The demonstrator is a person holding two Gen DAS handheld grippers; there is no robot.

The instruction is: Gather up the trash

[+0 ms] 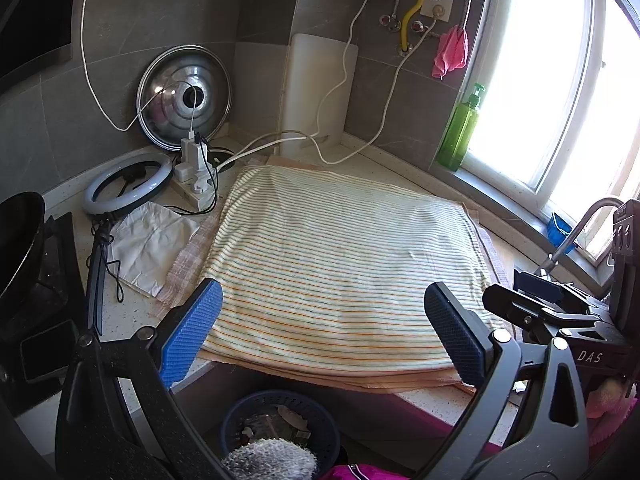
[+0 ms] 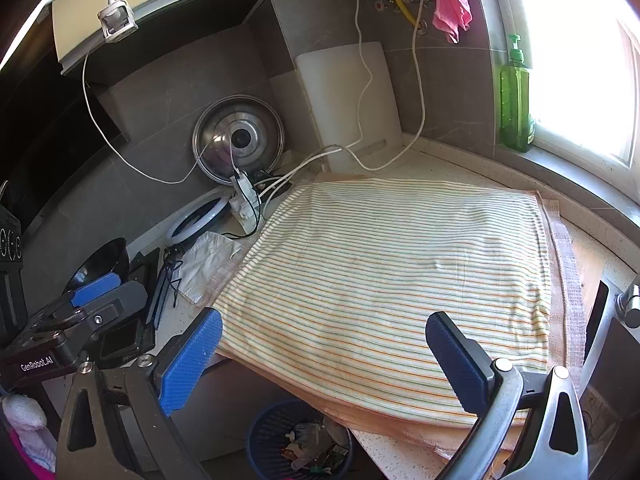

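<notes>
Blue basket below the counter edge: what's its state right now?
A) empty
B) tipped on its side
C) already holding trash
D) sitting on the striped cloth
C: the blue basket stands upright below the counter edge, with scraps and wrappers inside.

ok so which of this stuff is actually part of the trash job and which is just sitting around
Part of the job:
- blue trash basket, below the counter edge, already holding scraps
- left gripper, open
- right gripper, open

Just lying about:
- striped cloth
- pot lid
- ring light
- green pump bottle
- pink rag
</notes>
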